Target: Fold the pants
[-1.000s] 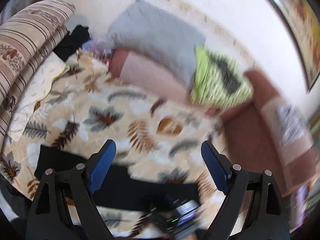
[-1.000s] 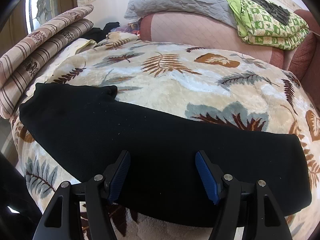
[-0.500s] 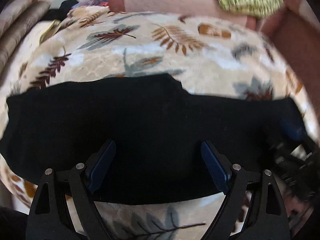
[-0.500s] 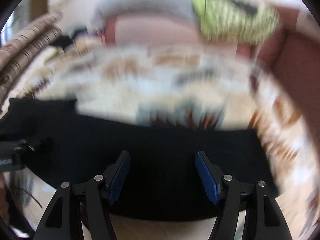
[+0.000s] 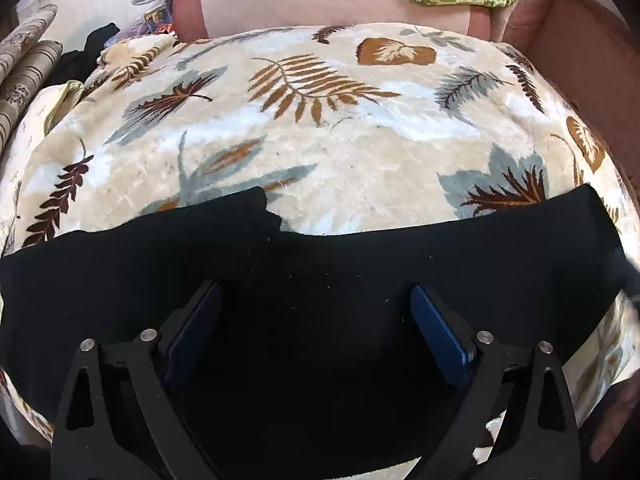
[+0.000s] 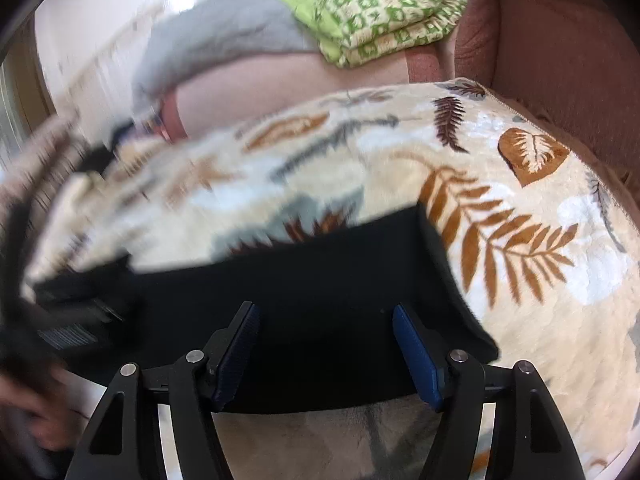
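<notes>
Black pants (image 5: 320,288) lie flat in a long band across the near edge of a leaf-patterned blanket (image 5: 320,152). My left gripper (image 5: 316,316) is open and empty, low over the middle of the pants. My right gripper (image 6: 326,334) is open and empty over the right end of the pants (image 6: 320,272), whose end edge lies just right of it. The left gripper (image 6: 68,320) shows blurred at the left of the right wrist view.
A pink sofa back (image 5: 320,0) runs behind the blanket, with a folded green patterned cloth (image 6: 384,12) and a grey quilt (image 6: 224,40) on it. Striped cushions (image 5: 24,64) lie at the far left. A brown sofa arm (image 6: 560,80) stands at the right.
The left gripper swung down from facing the sofa to low over the pants' middle. The right gripper moved right, to the pants' right end. Both stayed open.
</notes>
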Demonstrator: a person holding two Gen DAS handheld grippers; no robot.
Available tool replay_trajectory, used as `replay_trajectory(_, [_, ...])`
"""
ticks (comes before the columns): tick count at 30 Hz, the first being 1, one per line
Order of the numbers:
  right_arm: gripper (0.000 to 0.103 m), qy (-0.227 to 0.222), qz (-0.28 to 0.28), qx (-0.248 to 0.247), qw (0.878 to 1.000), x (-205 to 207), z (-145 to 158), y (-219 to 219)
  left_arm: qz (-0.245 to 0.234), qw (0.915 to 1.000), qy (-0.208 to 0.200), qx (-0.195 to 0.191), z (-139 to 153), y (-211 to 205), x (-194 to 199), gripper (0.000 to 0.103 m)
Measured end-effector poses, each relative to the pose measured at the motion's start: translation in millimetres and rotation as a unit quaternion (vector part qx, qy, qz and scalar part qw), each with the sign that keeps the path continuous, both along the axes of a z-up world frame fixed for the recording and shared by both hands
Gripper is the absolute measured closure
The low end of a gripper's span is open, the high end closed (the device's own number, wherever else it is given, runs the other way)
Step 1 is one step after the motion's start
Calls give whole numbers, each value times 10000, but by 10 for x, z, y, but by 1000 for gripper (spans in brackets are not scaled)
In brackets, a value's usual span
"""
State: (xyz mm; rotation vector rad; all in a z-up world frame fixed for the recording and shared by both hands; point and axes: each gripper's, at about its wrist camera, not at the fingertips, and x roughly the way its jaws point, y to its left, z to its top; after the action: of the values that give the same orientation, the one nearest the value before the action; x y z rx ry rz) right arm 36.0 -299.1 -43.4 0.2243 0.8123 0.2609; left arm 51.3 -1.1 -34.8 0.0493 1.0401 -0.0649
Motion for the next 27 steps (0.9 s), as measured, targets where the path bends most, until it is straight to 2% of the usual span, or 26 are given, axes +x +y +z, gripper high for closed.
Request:
replay_trajectory(1, [36, -233, -34, 333, 9992, -90, 96, -131, 57, 9999, 39, -134, 7, 47, 1, 8])
replay_trajectory(3, [36, -699, -520, 651, 9941, -325, 214, -397, 249, 9984, 77, -510, 45, 185, -10, 8])
replay_trajectory(4, [36, -742, -744, 830, 9910, -440, 215, -537, 340, 9970, 96, -687, 53, 241, -14, 8])
replay_trajectory(5, [36, -703, -823, 1083, 9882, -511, 184, -638, 460, 9946, 121, -919, 67, 326, -31, 8])
replay_trajectory(8, [36, -442, -816, 2250, 9699, -609, -2, -893, 619, 9912, 134, -1159, 86, 400, -45, 8])
replay_trajectory(12, [36, -188, -891, 3068, 9474, -544, -141, -1055, 598, 9924, 144, -1068, 87, 352, -51, 8])
replay_trajectory(14, [36, 99, -1128, 3528, 9288, -509, -296, -1146, 555, 9932, 141, -1011, 84, 345, -61, 8])
replay_trajectory(17, [39, 483, -1381, 4319, 8900, -469, -532, -1296, 532, 9935, 139, -992, 80, 353, -66, 8])
replay_trajectory(18, [41, 525, -1425, 4482, 8810, -463, -576, -1321, 537, 9935, 139, -993, 77, 352, -59, 8])
replay_trajectory(22, [42, 582, -1409, 4724, 8681, -439, -608, -1352, 535, 9940, 124, -943, 73, 339, -74, 8])
replay_trajectory(23, [44, 648, -1432, 4667, 8703, -430, -607, -1349, 525, 9943, 123, -920, 72, 334, -79, 8])
replay_trajectory(25, [49, 857, -1434, 4352, 8847, -375, -590, -1298, 504, 9948, 118, -882, 69, 329, -87, 8])
replay_trajectory(27, [50, 1032, -1497, 4080, 8947, -341, -561, -1263, 485, 9953, 117, -833, 64, 320, -90, 8])
